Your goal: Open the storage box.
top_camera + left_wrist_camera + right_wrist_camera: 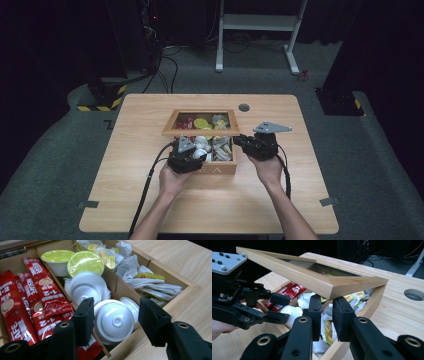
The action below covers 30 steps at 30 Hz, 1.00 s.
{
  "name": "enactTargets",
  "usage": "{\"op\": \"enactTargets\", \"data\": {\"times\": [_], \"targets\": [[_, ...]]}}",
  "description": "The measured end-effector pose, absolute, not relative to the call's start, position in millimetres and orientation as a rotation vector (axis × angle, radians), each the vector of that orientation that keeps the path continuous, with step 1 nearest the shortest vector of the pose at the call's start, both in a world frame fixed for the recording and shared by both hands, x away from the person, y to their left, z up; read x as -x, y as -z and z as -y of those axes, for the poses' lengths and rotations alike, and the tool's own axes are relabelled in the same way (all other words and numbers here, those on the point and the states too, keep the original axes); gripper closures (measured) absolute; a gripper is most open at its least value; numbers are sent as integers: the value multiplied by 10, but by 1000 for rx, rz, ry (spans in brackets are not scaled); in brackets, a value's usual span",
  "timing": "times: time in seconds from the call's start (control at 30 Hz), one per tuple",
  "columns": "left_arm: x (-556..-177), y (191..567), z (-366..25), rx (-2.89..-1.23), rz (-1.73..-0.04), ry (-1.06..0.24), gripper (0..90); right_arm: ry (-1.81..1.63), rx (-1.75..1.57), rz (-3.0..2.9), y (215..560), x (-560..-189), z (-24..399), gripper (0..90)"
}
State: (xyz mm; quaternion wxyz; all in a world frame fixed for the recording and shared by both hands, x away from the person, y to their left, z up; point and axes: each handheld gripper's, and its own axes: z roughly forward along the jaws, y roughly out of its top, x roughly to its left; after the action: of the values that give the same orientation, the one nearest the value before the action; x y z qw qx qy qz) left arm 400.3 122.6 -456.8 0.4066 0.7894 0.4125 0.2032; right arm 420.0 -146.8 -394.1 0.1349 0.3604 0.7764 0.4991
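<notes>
Wooden tea box point(216, 169) at table point(150, 200) centre, glass-pane lid point(201, 132) raised. Right gripper point(326, 312) under lid's front edge, propping it open; jaws near together, whether pinching rim cannot tell. Left gripper point(116, 318) in box's middle compartment, jaws spread either side of white capsule point(113, 321), pads not visibly pressing it. Red coffee sachets point(42, 300) in next compartment, tea bags point(145, 282) in other

Raised lid point(201, 132) roofs the box's point(220, 169) far compartments; the near ones lie open from above
</notes>
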Motion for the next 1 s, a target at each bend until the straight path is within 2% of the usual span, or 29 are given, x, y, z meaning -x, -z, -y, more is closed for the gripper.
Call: {"op": "enactTargets", "data": {"times": [0.37,1.0], "targets": [[-4009,4580,-1169,-2011,-1021,-546,505,-1448,-1043,-2249,3942,-4203,1467,774],[-4023,4599,-1089,-2030,-984,-581,495,-1446,-1043,-2253,3952,-4208,1452,774]]}}
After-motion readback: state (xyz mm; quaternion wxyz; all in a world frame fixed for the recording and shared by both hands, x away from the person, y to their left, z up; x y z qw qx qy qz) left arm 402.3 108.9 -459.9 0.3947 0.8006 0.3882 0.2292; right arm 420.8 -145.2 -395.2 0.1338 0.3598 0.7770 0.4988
